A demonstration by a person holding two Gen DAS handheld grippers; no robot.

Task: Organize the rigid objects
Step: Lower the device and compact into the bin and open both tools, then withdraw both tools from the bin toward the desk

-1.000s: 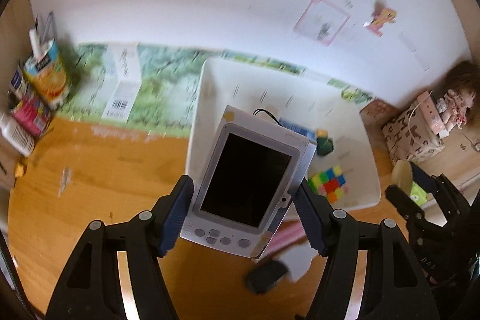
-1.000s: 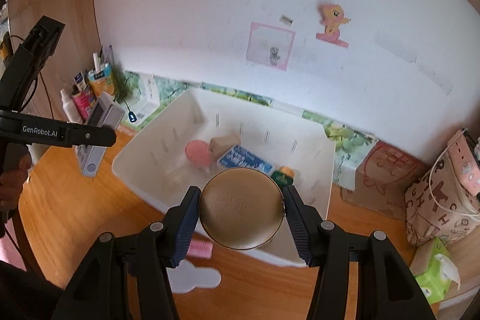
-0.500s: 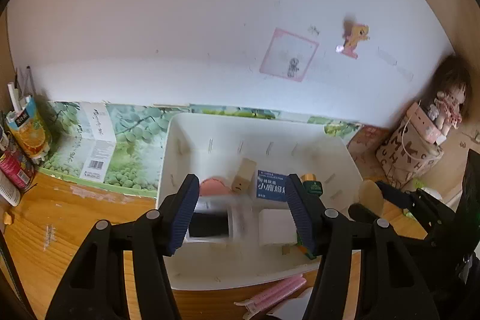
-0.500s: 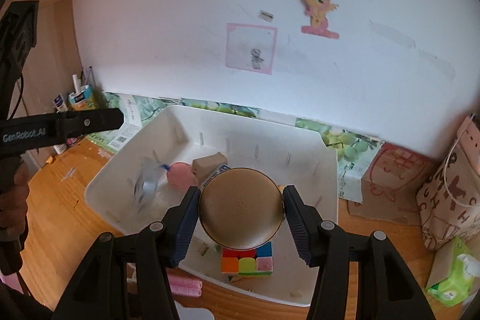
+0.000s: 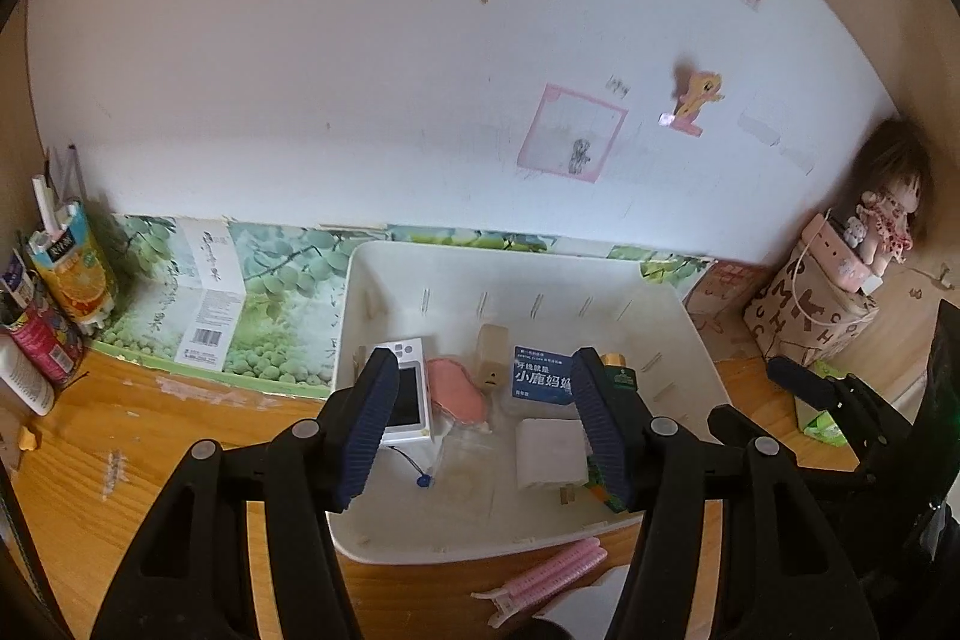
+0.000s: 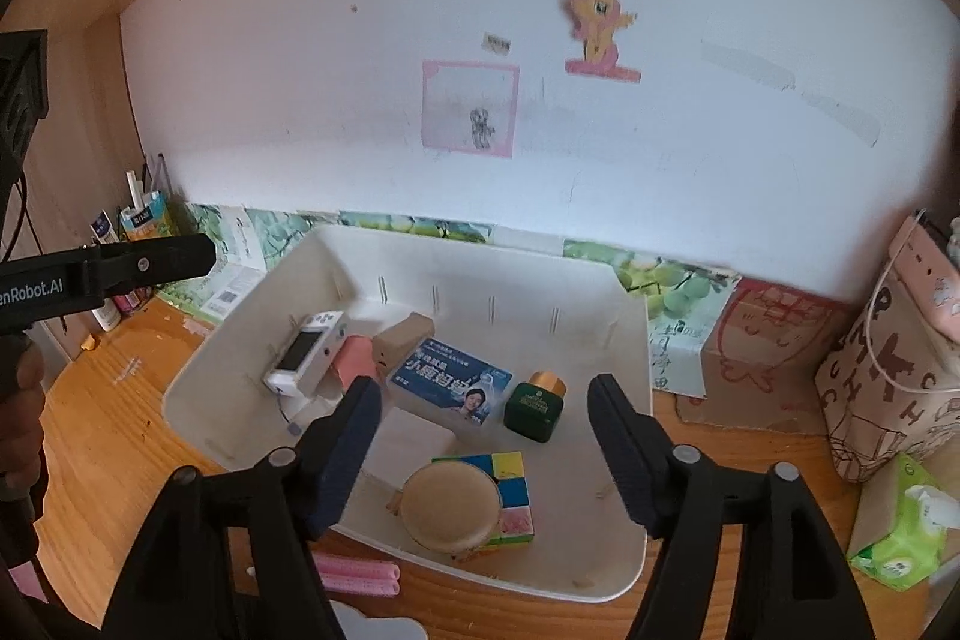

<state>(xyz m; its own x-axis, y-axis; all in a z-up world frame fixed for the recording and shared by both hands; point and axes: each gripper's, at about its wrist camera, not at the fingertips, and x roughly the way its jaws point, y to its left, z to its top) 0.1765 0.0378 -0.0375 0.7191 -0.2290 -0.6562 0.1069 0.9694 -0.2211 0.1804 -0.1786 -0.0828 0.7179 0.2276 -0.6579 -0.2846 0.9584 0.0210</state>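
A white bin (image 5: 360, 292) stands on the wooden desk against the wall. My left gripper (image 5: 485, 370) hovers over it, open, with nothing between its fingers. The white handheld device (image 5: 407, 394) lies in the bin's left part, propped against the wall (image 6: 306, 352). My right gripper (image 6: 485, 388) is over the bin's near side, its jaws opening with nothing between them. Below it the round tan-lidded tin (image 6: 451, 505) rests against the colour cube (image 6: 510, 484). Also in the bin are a blue box (image 6: 450, 382), a green bottle (image 6: 536, 406) and a white block (image 5: 551, 451).
A pink hair clip (image 5: 552, 574) lies on the desk just before the bin. A juice carton (image 5: 75, 268) and tubes stand at far left. A patterned bag (image 6: 888, 388) and green tissue pack (image 6: 900, 538) sit at right. A person's hand (image 6: 18, 400) holds the left gripper.
The left gripper let go of the white device, which now lies in the bin. The right gripper opened and the round tin dropped into the bin beside the cube.
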